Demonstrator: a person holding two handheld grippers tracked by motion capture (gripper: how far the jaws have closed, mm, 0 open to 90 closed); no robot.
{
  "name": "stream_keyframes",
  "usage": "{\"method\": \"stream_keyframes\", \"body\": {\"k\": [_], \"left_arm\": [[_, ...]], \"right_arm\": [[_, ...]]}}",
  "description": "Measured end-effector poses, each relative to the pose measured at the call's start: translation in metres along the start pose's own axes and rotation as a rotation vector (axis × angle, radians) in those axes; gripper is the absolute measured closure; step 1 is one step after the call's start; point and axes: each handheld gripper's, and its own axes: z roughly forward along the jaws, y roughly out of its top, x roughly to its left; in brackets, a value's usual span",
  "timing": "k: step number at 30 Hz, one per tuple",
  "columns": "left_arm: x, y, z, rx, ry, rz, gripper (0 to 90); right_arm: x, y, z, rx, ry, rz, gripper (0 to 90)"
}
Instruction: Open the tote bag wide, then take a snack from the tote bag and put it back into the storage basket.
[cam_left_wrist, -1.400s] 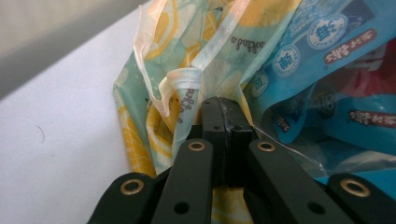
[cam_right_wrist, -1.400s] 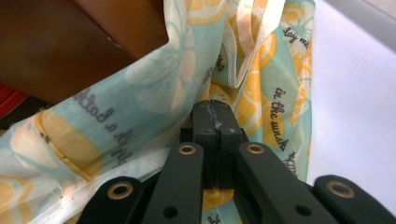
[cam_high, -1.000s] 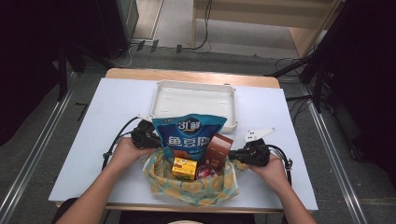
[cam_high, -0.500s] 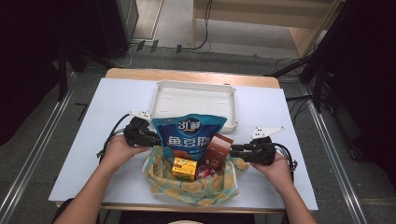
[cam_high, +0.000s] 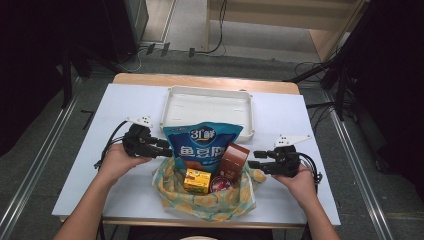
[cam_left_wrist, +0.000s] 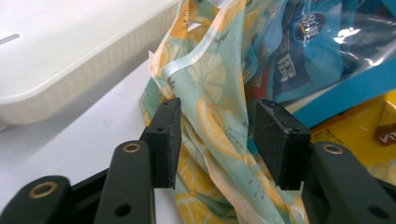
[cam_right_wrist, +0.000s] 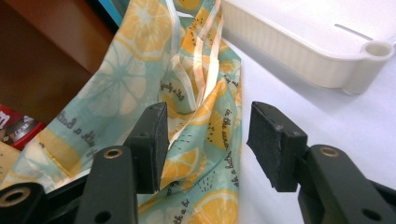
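Lemon-print cloth bag (cam_high: 207, 197) sits at table (cam_high: 125, 107) near edge, about 6 o'clock from the white tray (cam_high: 207, 107). Inside it: blue snack pouch (cam_high: 204, 145) standing up, brown box (cam_high: 234, 159) at its 4 o'clock, yellow box (cam_high: 196, 180), small red item (cam_high: 218, 185) beside that.

Left tongs (cam_high: 167, 149) at 9 o'clock of the bag, right tongs (cam_high: 252, 160) at 3 o'clock, both pointing inward at the bag's rim. Both pairs have just been opening and now stand spread. In the left gripper view the left tongs (cam_left_wrist: 217, 135) have cloth between the pads, not pinched; same in the right gripper view, where the right tongs (cam_right_wrist: 208, 140) have a fold and a handle strip (cam_right_wrist: 210, 56) loose in the gap.

Step, my read: bag edges just let go on both sides, mouth left slack around the goods. Next likely: back the tongs clear of the cloth without snagging, then either re-pinch the handles or go for one item, probably the pouch, toward the tray.
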Motion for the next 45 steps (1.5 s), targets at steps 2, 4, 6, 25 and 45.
{"method": "stream_keyframes", "body": {"k": [2,4,6,25,45], "left_arm": [[-0.001,0.000,-0.006,-0.002,0.003,-0.002,49.3],[-0.003,0.001,-0.009,-0.006,-0.003,-0.008,46.8],[-0.004,0.001,-0.011,-0.006,0.000,0.001,45.7],[-0.038,0.006,-0.050,-0.044,0.013,0.065,45.0],[-0.067,0.045,-0.049,-0.059,-0.039,0.145,45.1]], "right_arm": [[0.000,0.000,0.000,0.005,-0.005,0.002,49.1],[0.000,0.000,0.000,0.007,-0.009,0.002,48.7],[0.000,0.000,0.000,0.007,-0.013,0.000,47.8],[-0.003,0.009,0.007,0.030,-0.050,0.000,46.4],[0.012,0.017,-0.007,-0.005,0.005,-0.027,69.8]]}}
